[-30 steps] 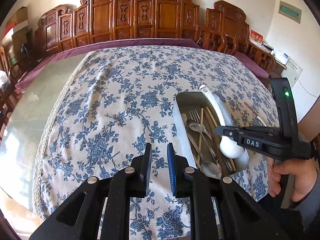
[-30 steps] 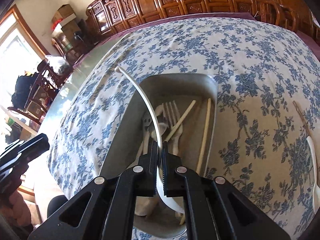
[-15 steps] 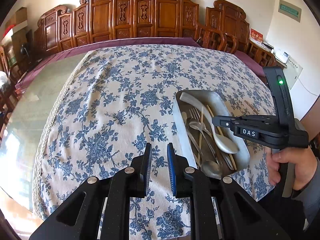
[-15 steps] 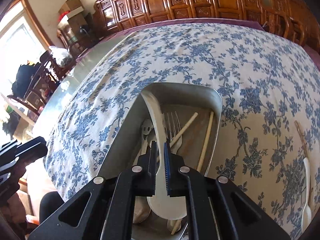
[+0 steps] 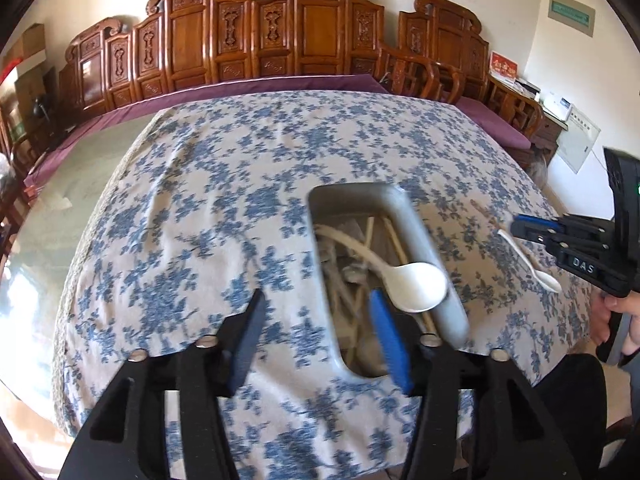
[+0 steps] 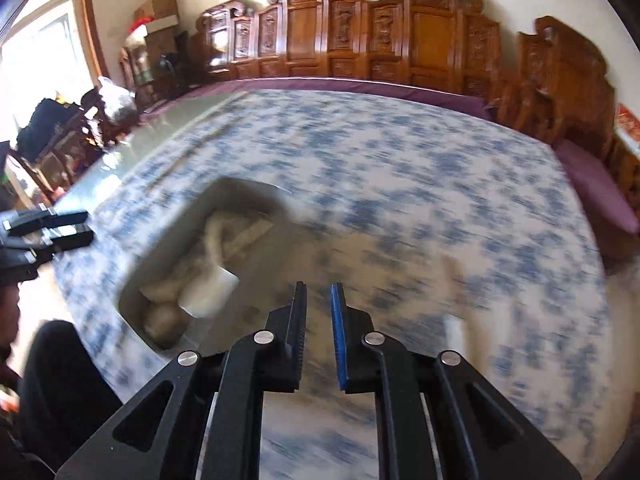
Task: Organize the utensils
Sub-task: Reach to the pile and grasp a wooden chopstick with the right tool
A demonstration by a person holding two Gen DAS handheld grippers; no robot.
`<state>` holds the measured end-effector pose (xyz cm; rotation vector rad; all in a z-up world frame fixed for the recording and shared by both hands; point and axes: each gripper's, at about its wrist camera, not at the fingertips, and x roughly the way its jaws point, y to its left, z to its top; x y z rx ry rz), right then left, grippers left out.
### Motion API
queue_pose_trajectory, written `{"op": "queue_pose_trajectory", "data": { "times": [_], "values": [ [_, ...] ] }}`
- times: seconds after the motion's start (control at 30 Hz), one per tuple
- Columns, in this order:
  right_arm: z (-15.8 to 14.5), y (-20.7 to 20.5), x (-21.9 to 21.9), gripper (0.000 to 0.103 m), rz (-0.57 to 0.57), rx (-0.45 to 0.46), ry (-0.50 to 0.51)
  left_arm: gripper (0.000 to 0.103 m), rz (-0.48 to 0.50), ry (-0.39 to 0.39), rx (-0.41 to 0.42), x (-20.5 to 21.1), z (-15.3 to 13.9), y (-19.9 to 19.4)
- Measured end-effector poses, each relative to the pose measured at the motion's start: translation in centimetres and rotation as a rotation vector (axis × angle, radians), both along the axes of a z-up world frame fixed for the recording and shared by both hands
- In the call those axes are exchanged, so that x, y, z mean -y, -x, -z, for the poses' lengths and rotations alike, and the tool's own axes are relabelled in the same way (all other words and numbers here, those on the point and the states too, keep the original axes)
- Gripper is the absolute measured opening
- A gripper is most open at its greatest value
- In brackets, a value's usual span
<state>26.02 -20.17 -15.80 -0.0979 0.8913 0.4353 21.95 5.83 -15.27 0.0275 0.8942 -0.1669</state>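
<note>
A metal tray (image 5: 420, 236) on the blue floral tablecloth holds a white ladle spoon (image 5: 418, 286), chopsticks and metal cutlery. My left gripper (image 5: 316, 300) is open wide, its fingers on either side of the tray's near left wall. My right gripper (image 6: 319, 292) is open and empty, to the right of the tray (image 6: 256, 264); this view is blurred. It shows at the right edge of the left wrist view (image 5: 532, 228), above a small white spoon (image 5: 528, 258) that lies on the cloth.
A thin wooden utensil (image 5: 486, 210) lies on the cloth right of the tray. Carved wooden chairs (image 5: 304, 36) ring the table's far side. Bare glass table top (image 5: 48, 216) shows at the left.
My right gripper has let go of the white ladle spoon, which now lies in the tray, and has moved right. My left gripper has opened wide and moved to the tray.
</note>
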Motion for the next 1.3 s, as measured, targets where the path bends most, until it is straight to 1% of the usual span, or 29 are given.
{"op": "queue_pose_trajectory", "data": {
  "times": [0.07,0.1,0.17,0.23,0.27,0.37,0.47,0.57,0.8,0.9,0.97,1.0,1.03,1.13,1.3],
  "values": [
    [0.7,0.4,3.2,0.015,0.028,-0.009,0.032,0.062,0.011,0.004,0.004,1.4,-0.1,-0.2],
    [1.1,0.4,4.4,0.015,0.039,-0.018,0.043,0.068,0.014,0.004,0.006,1.9,-0.1,-0.3],
    [2.0,0.6,6.6,0.017,0.061,-0.031,0.062,0.070,0.023,0.008,0.011,3.3,0.0,-0.5],
    [2.7,0.8,8.1,0.027,0.072,-0.038,0.074,0.072,0.030,0.015,0.005,4.4,0.2,-0.6],
    [3.2,0.9,8.8,0.028,0.078,-0.042,0.076,0.073,0.033,0.019,0.003,4.8,0.4,-0.7],
    [4.4,0.9,10.0,0.028,0.089,-0.047,0.097,0.073,0.043,0.031,-0.006,6.4,0.9,-0.8],
    [5.2,0.5,10.8,0.028,0.105,-0.064,0.087,0.073,0.057,0.030,-0.023,7.9,1.6,-0.8],
    [6.7,-0.8,11.3,0.028,0.103,-0.095,0.118,0.073,0.074,0.024,-0.037,9.2,2.3,-0.8],
    [8.9,-2.5,10.9,0.027,0.066,-0.148,0.146,0.073,0.089,0.013,-0.057,10.6,3.2,-0.5],
    [9.2,-3.0,10.6,0.024,0.055,-0.154,0.153,0.073,0.097,0.004,-0.066,11.0,3.6,-0.4],
    [9.3,-3.3,10.7,0.019,0.058,-0.158,0.154,0.073,0.103,-0.002,-0.070,11.6,3.7,-0.3],
    [9.3,-3.4,10.7,0.008,0.058,-0.159,0.159,0.073,0.106,-0.004,-0.071,11.8,3.7,-0.3],
    [9.2,-3.5,10.8,0.006,0.054,-0.162,0.161,0.073,0.109,-0.007,-0.071,12.1,3.7,-0.3],
    [9.1,-3.2,11.7,0.006,0.049,-0.179,0.153,0.073,0.119,-0.013,-0.071,13.0,3.6,-0.3],
    [7.7,-0.5,15.3,0.006,0.104,-0.158,0.106,0.073,0.151,-0.017,-0.073,15.7,3.2,-0.5]
  ]
}}
